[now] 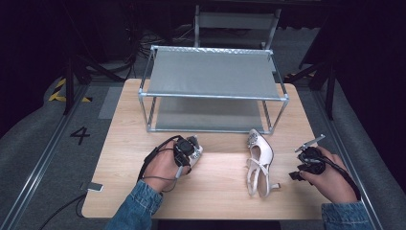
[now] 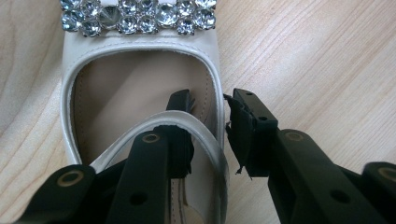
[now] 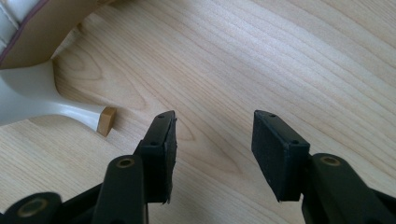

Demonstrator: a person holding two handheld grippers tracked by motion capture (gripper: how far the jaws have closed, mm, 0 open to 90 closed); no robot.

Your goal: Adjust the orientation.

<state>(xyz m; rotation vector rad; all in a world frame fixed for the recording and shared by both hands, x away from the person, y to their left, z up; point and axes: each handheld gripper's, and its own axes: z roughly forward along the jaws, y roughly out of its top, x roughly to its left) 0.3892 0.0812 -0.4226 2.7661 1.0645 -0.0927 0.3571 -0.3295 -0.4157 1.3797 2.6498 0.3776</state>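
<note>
Straddling the side wall of a white shoe [image 2: 140,79] near the table's [image 1: 220,191] left middle: left gripper [image 2: 208,135], jaws slightly apart, one inside under the strap, one outside, not yet pinched. Jewelled toe aimed away, toward the metal rack [image 1: 213,76]. Likely light, stiff at the rim, glossy and slippery; strap soft, stones fragile, so rim the better hold. Second shoe [image 1: 259,160] lying right of centre, long axis front to back, toe to the rack, heel [image 3: 70,112] nearest. Right gripper [image 3: 212,140] wide open, empty, beside that heel.
</note>
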